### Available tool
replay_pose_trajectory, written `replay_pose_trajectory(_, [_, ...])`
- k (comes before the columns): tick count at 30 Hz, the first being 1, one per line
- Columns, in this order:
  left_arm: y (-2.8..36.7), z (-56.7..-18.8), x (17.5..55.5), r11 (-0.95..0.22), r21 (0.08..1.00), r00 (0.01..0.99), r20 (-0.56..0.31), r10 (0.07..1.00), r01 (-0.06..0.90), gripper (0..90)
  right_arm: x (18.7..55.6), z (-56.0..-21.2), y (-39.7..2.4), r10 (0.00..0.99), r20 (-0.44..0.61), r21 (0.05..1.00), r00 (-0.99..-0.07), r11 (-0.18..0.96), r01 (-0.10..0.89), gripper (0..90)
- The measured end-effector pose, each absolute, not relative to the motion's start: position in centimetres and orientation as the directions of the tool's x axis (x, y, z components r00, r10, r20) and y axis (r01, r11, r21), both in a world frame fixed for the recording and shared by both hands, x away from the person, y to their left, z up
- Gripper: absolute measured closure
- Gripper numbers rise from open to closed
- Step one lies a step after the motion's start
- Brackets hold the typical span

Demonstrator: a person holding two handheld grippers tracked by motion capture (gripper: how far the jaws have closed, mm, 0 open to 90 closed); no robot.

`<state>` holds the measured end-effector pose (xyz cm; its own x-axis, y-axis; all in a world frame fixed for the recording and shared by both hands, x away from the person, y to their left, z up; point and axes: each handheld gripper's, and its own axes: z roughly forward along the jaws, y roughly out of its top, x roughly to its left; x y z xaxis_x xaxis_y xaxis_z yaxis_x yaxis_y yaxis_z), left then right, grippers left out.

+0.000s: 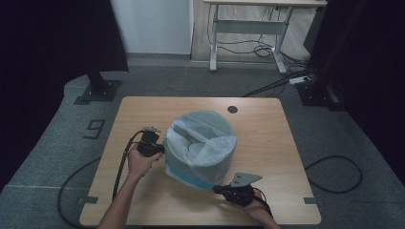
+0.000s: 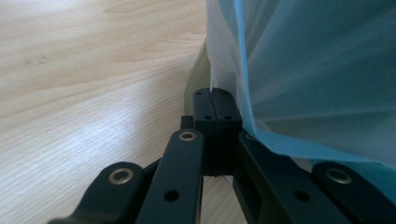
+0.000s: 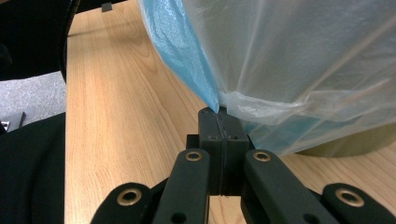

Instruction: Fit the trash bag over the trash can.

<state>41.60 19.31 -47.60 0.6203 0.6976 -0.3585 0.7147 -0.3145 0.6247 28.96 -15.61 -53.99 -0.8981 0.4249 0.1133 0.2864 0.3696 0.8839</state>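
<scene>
Wooden table (image 1: pixel 143 191): bin liner (image 1: pixel 203 143) already draped over bin, hem low; left gripper (image 1: pixel 160 149) and right gripper (image 1: pixel 220 190) each clamped on film, final pull-down apparently remaining.

The bin (image 1: pixel 200 148) stands on the table (image 1: pixel 267 124), between the two grippers. The left gripper (image 1: pixel 160 149) sits at its left side, the right gripper (image 1: pixel 220 189) at its near right foot. The bag (image 1: pixel 212 143) lies in the bin, draped over its rim.

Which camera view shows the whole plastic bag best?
The high view: the plastic bag appears whole there, draped over a round bin on the table. The left and right gripper views show close parts of its hem at the closed jaws.
</scene>
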Motion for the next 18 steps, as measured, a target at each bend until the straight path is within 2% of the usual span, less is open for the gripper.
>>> replay_pose_trajectory(14, [18.8, -50.6, 42.2, -0.307, 0.576, 0.584, -0.387, 0.714, 0.757, 89.8, 29.4, -54.9, -17.0, 0.449, 0.175, 0.859, -0.876, 0.366, 0.359, 88.8])
replay_pose_trajectory(16, [19.0, -50.5, 42.1, -0.317, 0.571, 0.581, -0.366, 0.727, 0.757, 86.2, 29.5, -54.9, -17.1, 0.455, 0.172, 0.858, -0.874, 0.366, 0.36, 88.7])
replay_pose_trajectory(18, [19.6, -50.2, 42.0, -0.31, 0.571, 0.57, -0.359, 0.739, 0.76, 76.7, 29.5, -54.9, -17.3, 0.465, 0.167, 0.86, -0.869, 0.362, 0.359, 85.1])
